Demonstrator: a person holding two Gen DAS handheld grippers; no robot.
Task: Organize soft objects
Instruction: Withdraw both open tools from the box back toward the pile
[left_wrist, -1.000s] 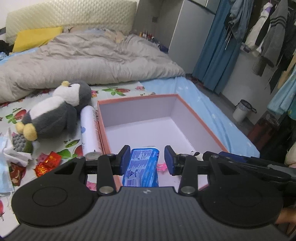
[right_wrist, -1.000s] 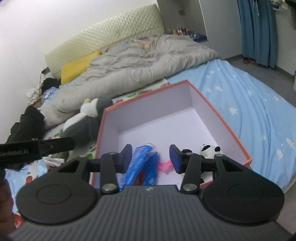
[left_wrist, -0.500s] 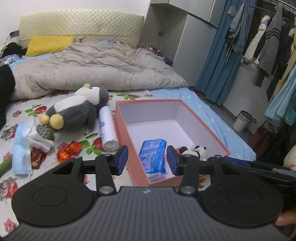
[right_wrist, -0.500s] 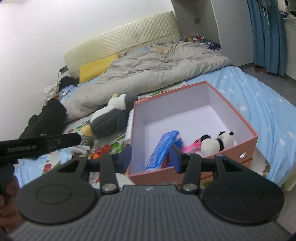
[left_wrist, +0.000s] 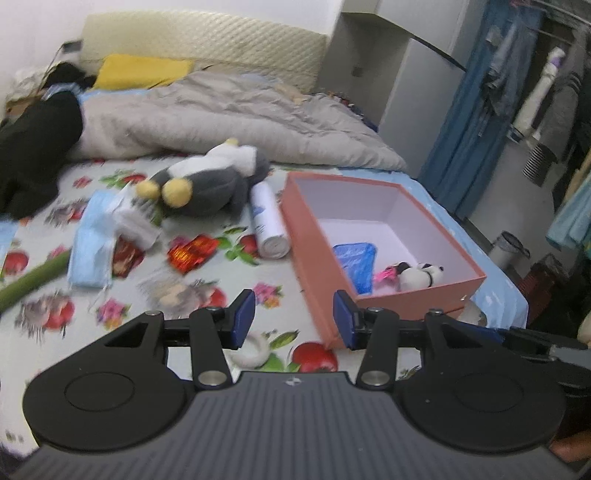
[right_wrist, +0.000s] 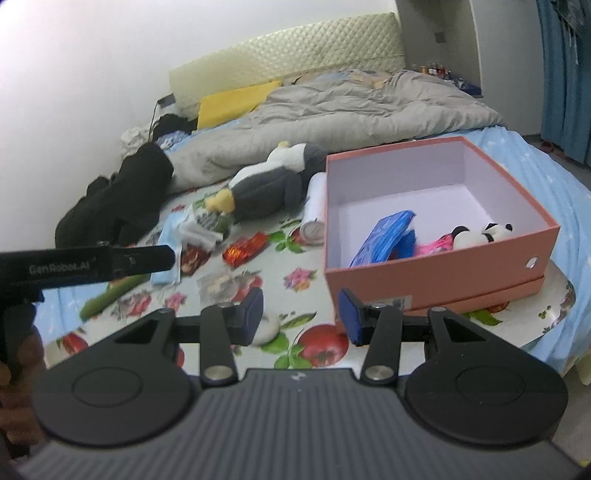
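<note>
Both grippers, left (left_wrist: 293, 319) & right (right_wrist: 301, 315), are held apart w/ nothing between. Next pick is judged: penguin toy (left_wrist: 207, 181) to be grasped, then moved into box (left_wrist: 310, 236).

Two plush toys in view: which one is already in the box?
The small panda plush, lying in the pink box beside the blue packet. The big grey penguin plush lies outside it on the floral sheet.
</note>
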